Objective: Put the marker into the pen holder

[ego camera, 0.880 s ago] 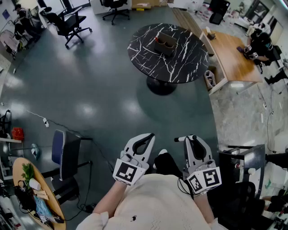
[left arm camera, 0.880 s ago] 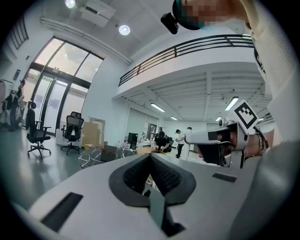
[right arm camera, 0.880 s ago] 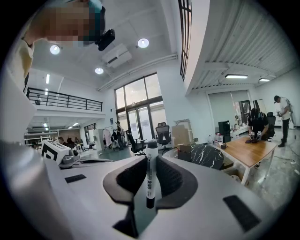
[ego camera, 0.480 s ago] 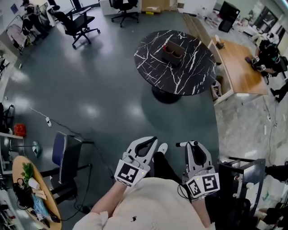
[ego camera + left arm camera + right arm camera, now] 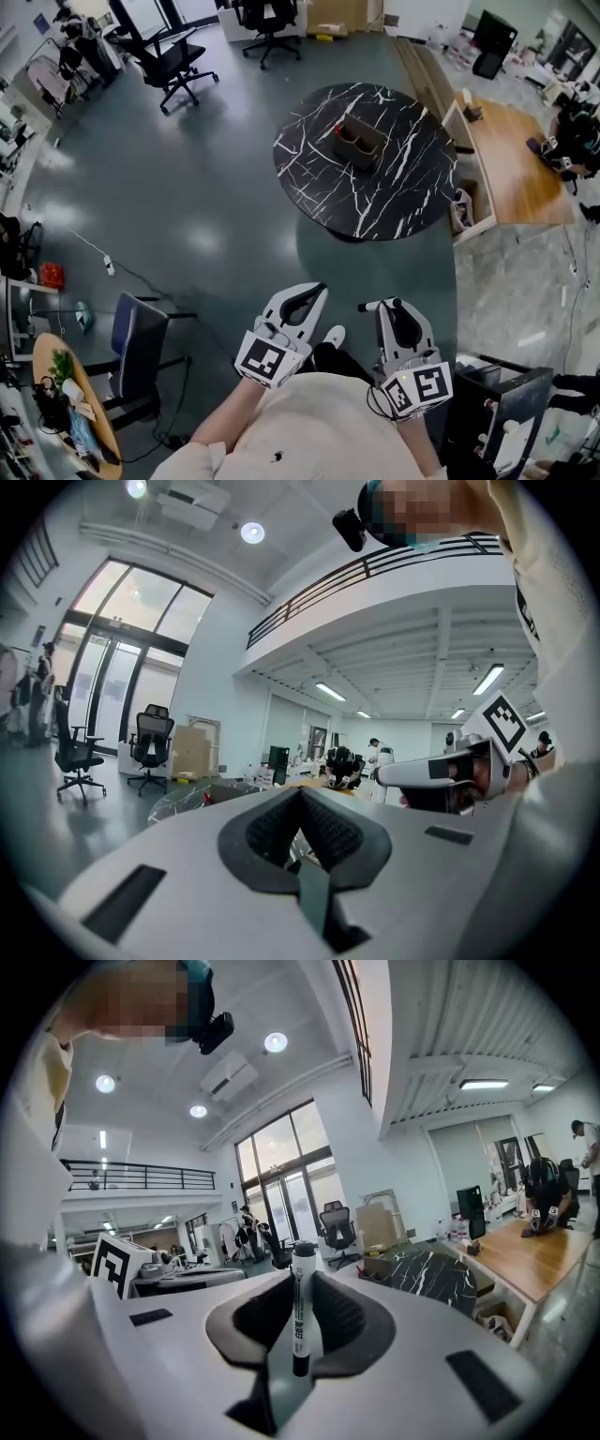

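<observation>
White marker (image 5: 300, 1309) upright in right tool (image 5: 385, 305); brown pen holder (image 5: 359, 141) on table (image 5: 405, 192)

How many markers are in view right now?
1: the marker, clamped in the right gripper. More may be hidden inside the distant pen holder on the round table.

Pretty bright and even everywhere: daylight from the tall windows (image 5: 281, 1185), plus round ceiling lights (image 5: 251, 532) that blow out white. In the head view the glossy floor (image 5: 141, 159) has soft glare blobs, and there's a faint shadow under the round tabletop (image 5: 394, 178). Heavy fisheye bending at the edges, black corners in both gripper views. The marker (image 5: 299, 1312) is sharp enough to show print; the far background goes mushy.
</observation>
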`<state>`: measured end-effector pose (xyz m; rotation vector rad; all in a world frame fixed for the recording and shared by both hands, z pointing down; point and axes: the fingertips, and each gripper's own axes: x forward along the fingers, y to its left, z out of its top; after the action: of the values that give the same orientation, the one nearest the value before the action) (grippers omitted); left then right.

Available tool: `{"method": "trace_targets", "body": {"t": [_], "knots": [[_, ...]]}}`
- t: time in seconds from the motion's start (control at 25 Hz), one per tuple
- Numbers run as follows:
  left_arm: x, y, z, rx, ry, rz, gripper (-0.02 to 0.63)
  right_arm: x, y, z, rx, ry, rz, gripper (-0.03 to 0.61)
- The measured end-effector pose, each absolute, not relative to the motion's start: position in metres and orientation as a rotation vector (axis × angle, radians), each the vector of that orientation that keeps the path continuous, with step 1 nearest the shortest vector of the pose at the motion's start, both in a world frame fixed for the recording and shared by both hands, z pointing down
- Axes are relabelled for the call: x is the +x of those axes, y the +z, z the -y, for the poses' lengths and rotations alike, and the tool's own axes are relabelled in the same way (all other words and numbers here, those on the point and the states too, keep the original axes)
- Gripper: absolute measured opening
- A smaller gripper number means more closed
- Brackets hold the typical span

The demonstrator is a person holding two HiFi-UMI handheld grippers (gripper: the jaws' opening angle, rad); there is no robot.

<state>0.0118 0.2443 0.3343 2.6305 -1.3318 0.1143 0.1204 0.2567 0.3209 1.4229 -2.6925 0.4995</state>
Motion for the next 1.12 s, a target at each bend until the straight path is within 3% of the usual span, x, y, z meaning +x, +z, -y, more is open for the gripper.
{"method": "trace_targets", "body": {"t": [0.52,1.12], "knots": [[0.054,0.350,-0.124,2.652,0.125,1.236,0.008,0.173,0.337,-0.141,1.553,0.561,2.590,0.080],[0.028,0.361,0.127,2.747,0.039,0.996,0.008,0.134,0.340,0.124,1.679,0.463,2.458,0.080]]}}
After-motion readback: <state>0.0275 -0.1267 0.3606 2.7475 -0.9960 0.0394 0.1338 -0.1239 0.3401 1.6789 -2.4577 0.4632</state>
